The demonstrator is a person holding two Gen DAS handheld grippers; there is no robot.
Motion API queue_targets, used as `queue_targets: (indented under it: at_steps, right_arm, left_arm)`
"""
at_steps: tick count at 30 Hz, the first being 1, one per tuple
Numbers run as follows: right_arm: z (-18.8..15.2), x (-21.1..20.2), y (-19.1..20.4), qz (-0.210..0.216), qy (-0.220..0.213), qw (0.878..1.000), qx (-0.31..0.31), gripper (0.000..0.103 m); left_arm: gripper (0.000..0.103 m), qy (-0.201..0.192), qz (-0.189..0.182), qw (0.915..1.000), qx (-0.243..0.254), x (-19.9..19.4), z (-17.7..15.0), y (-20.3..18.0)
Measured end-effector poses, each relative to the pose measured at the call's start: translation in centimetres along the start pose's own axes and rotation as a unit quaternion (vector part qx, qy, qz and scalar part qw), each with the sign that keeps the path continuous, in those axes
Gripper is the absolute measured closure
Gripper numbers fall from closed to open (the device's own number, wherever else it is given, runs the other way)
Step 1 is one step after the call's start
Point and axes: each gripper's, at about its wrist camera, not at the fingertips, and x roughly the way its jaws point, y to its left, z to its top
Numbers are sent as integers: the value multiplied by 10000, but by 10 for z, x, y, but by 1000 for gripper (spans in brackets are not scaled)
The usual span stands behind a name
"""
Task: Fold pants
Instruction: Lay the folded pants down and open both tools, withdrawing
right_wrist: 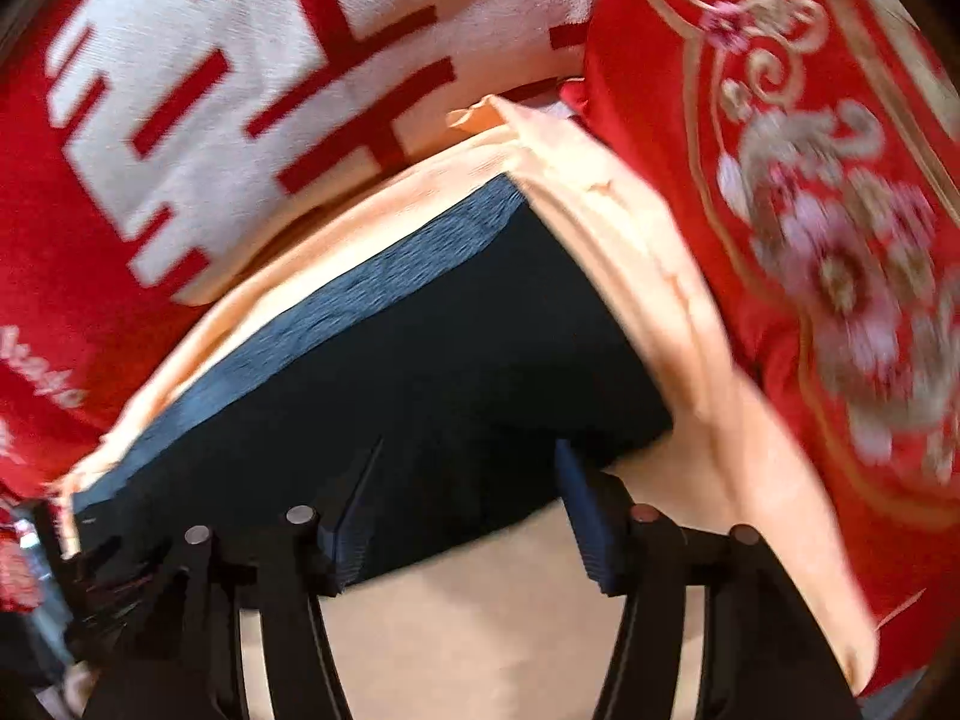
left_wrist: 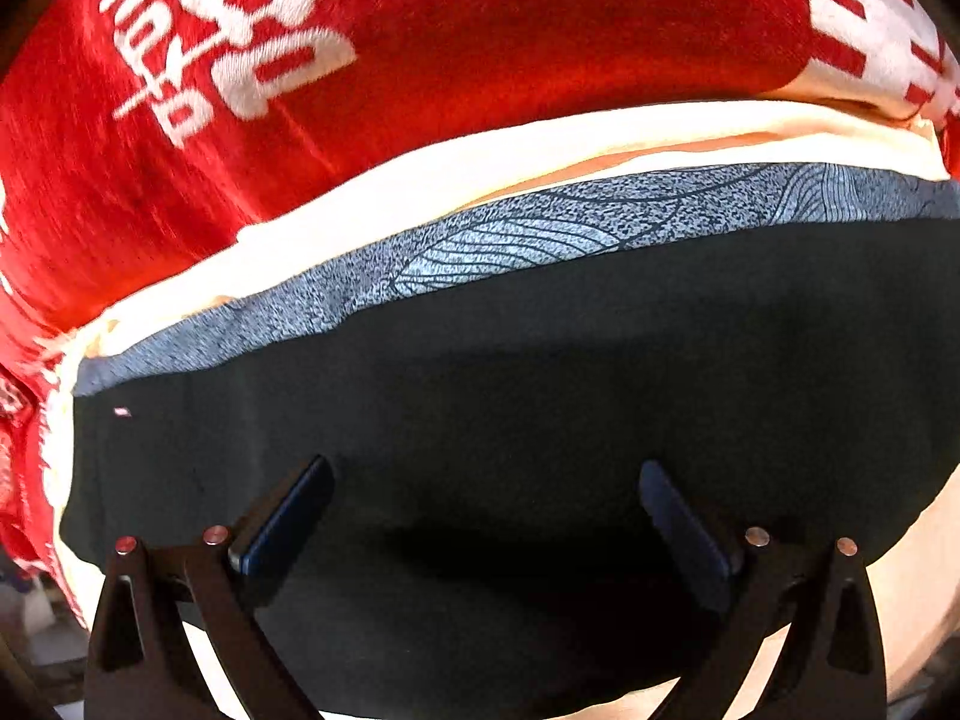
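Dark pants (left_wrist: 540, 390) lie flat on peach bedding (right_wrist: 480, 630) beside red pillows (right_wrist: 810, 210), both left tool (left_wrist: 486, 498) and right tool (right_wrist: 468, 480) wide and empty above them; soft, light cloth, probably best pinched at the patterned waistband (left_wrist: 540, 228) corners.

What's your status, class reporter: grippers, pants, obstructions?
Left gripper open, over the pants. Right gripper open at their edge. Pants flat on the peach sheet. Red pillow close by, not touching.
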Motion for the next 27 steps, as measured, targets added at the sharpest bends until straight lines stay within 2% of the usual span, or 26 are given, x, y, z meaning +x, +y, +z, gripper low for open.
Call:
queue_targets:
  at_steps: [2, 5, 6, 10, 12, 19, 27]
  right_arm:
    - [-14, -4, -1, 356, 180, 9991, 110, 42]
    - [-38, 1, 3, 634, 428, 9965, 330, 42]
    - [-46, -1, -12, 699, 492, 9955, 400, 42]
    - [-60, 6, -9, 807, 681, 9930, 538, 42]
    - [-68, 8, -5, 831, 727, 9921, 597, 42]
    - [-66, 17, -5, 956, 719, 9903, 705, 42]
    - [-63, 25, -20, 1467, 626, 9796, 1224, 42]
  left_arm:
    - [0, 26, 28, 10000, -39, -3, 2, -6]
    - [0, 125, 13, 9998, -177, -7, 3, -13]
    - [0, 140, 20, 9997, -191, 6, 7, -6]
    - [0, 160, 135, 9996, -180, 18, -3, 3]
    - [0, 174, 171, 9995, -189, 8, -17, 4]
    - [0, 237, 233, 9992, -242, -1, -21, -1]
    - [0, 315, 361, 9987, -178, -14, -23, -13]
